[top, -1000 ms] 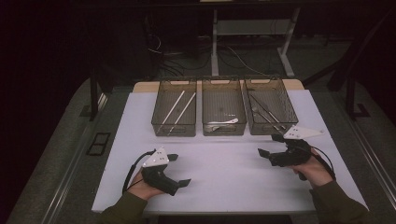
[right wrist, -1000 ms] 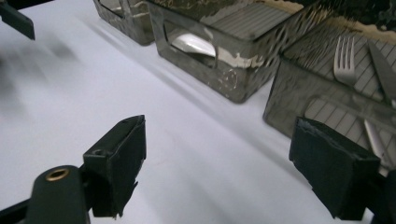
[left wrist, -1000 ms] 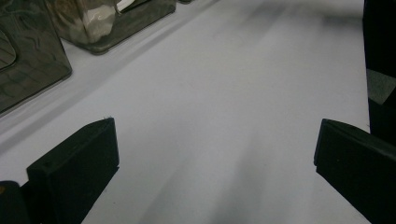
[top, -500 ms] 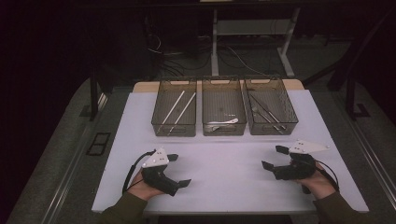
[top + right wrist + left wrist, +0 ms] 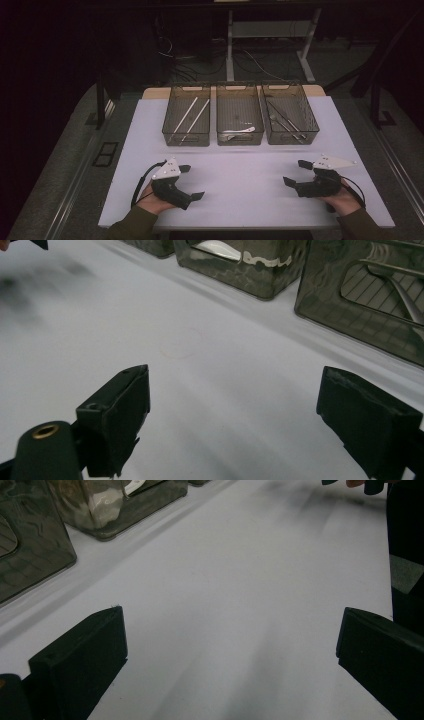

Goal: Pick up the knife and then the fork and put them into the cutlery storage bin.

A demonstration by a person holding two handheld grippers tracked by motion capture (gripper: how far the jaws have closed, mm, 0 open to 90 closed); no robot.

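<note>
White tabletop amid dark room, three bins.

Both hands rest low on the white table, at the person's edge of it. The left hand, in an olive sleeve, holds the black two-jaw left gripper near the table's left side, jaws wide apart and aimed toward the table's middle. The right hand holds the black right gripper near the right side, jaws spread wide with nothing between them, pointing inward toward the left gripper.
</note>
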